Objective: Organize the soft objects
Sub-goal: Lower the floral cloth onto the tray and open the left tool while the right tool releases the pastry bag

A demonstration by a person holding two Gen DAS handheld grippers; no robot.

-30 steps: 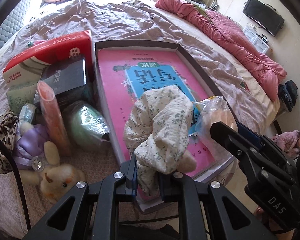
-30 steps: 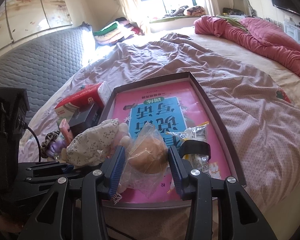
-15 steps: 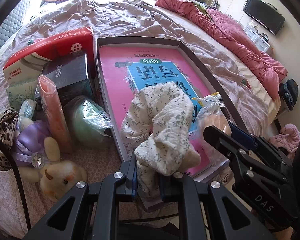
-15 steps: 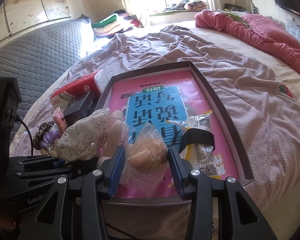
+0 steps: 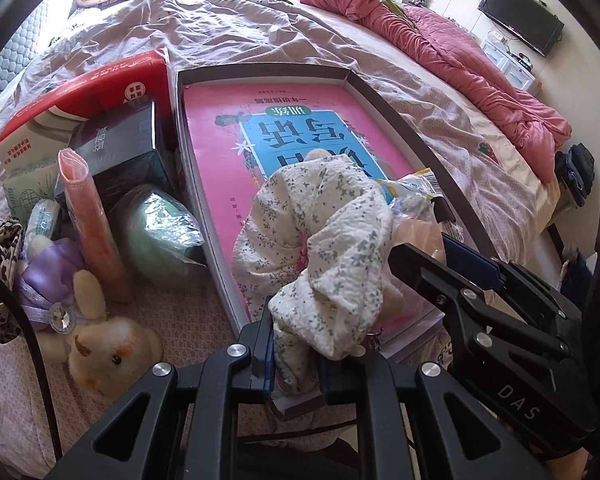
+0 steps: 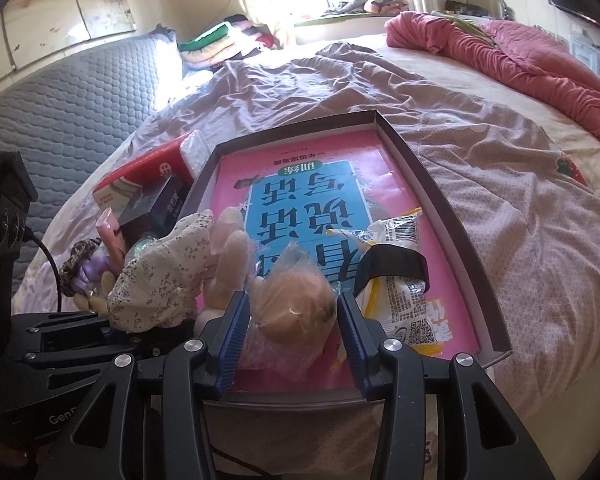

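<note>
My left gripper (image 5: 294, 360) is shut on a soft toy in a white floral cloth (image 5: 332, 248), which hangs over the near end of a shallow brown box (image 5: 384, 96). A pink and blue book (image 5: 220, 152) lines the box. In the right wrist view my right gripper (image 6: 292, 320) is shut on a tan bun in a clear plastic bag (image 6: 296, 304), just above the book. The floral toy (image 6: 160, 276) shows to its left. A yellow and white snack packet (image 6: 400, 240) with a black band (image 6: 392, 264) lies in the box to the right.
Left of the box on the bed stand a red tissue pack (image 5: 92, 84), a black carton (image 5: 120, 144), an orange tube (image 5: 88, 216), a bagged green ball (image 5: 156, 232), a purple doll (image 5: 48, 276) and a cream rabbit plush (image 5: 108, 356). A pink quilt (image 5: 460, 52) lies far right.
Both grippers keep their holds. The views have shifted only slightly over the near end of the box; nothing was let go or picked up.
</note>
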